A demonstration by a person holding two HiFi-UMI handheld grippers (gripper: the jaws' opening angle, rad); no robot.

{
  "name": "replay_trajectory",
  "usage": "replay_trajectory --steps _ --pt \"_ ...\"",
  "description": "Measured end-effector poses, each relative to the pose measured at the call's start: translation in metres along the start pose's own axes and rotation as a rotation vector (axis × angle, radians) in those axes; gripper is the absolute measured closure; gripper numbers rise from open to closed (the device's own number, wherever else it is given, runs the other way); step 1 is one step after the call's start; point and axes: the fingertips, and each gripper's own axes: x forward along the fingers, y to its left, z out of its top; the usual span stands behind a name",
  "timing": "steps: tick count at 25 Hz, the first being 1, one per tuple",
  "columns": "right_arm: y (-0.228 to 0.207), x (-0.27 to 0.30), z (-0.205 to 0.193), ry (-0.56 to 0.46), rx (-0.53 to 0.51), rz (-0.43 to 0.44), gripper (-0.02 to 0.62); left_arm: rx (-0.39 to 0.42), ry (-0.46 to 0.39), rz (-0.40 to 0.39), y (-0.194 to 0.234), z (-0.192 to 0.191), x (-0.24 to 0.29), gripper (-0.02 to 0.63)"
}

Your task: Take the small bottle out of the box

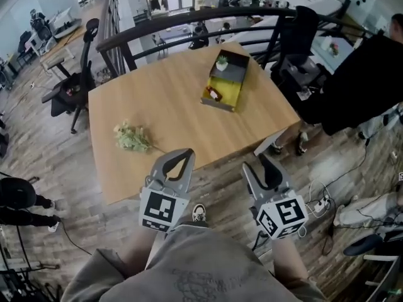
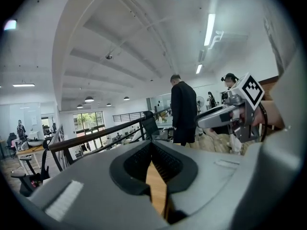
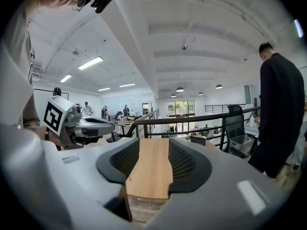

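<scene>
Open box [image 1: 228, 92], yellow inside with a gray section, sits flat near the far right corner of the tabletop [image 1: 170, 106]. A small bottle [image 1: 213, 94] lies on its side in the yellow end.

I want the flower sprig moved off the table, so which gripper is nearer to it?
Left. The left gripper is at the table's near edge, just right of the flower sprig; the right gripper is much farther right, by the near right corner.
</scene>
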Motion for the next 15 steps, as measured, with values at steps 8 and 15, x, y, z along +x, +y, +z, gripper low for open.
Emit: replay_trajectory --steps 8,15 --pt "-0.018 0.087 -0.014 0.092 -0.041 0.027 0.422 -0.002 0.038 -0.021 0.046 -0.026 0.059 0.604" --pt "-0.047 0.136 -0.026 0.128 -0.015 0.041 0.422 -0.014 0.088 -0.014 0.069 -0.042 0.096 0.604"
